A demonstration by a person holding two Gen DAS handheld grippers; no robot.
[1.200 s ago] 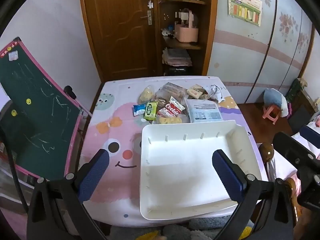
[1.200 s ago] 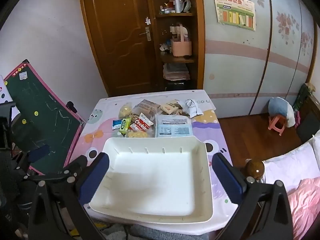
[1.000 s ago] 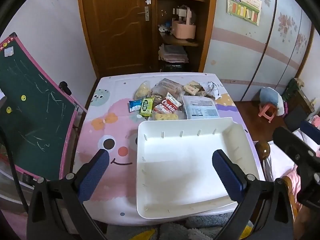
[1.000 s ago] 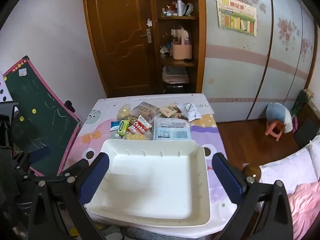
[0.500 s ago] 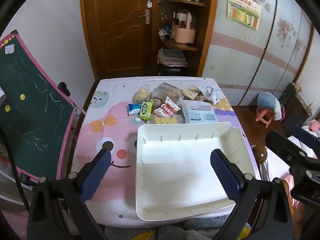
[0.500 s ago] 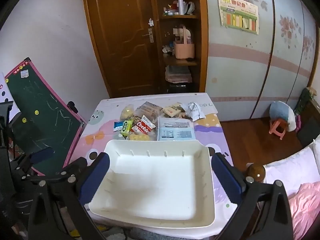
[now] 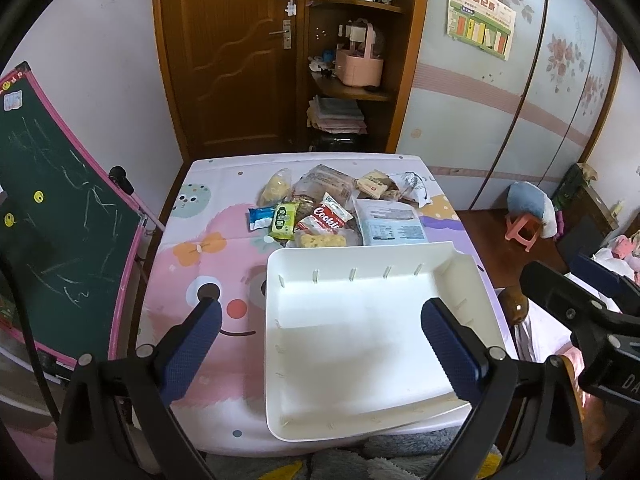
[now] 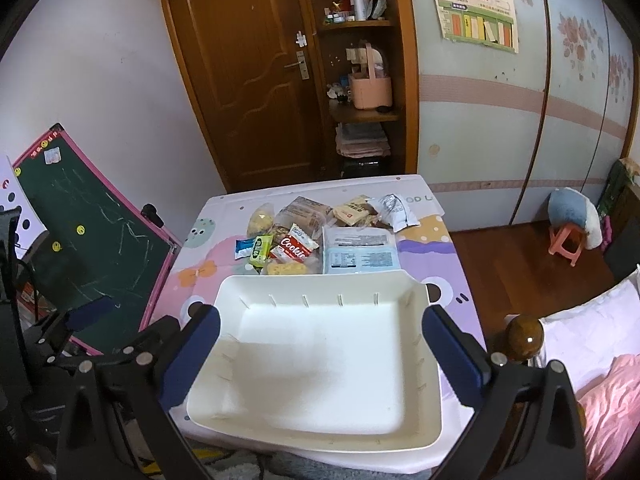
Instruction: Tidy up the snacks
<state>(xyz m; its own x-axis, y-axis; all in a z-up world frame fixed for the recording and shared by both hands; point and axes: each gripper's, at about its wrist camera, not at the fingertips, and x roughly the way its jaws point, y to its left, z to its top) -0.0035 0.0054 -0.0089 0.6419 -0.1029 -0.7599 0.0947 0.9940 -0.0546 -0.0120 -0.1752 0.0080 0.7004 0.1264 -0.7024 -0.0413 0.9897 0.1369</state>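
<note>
A pile of snack packets (image 7: 320, 212) lies at the far middle of the cartoon-print table (image 7: 200, 264); it also shows in the right wrist view (image 8: 304, 232). It includes a red Cookie pack (image 7: 330, 216), a green pack (image 7: 284, 220), a blue-white pack (image 7: 260, 218) and a large pale bag (image 7: 394, 226). An empty white tray (image 7: 360, 412) sits at the near edge, in the right wrist view too (image 8: 320, 436). My left gripper (image 7: 320, 344) is open and empty above the tray's left side. My right gripper (image 8: 320, 348) is open and empty above the tray.
A green chalkboard with a pink frame (image 7: 52, 216) leans left of the table. A brown door (image 7: 236, 52) and open shelves (image 7: 352, 48) stand behind it. A pink stool (image 7: 524, 232) and a bed with a wooden knob (image 8: 524, 336) are at the right.
Both grippers have shifted slightly over the tray and stay open and empty. The snacks and tray have not moved on the table.
</note>
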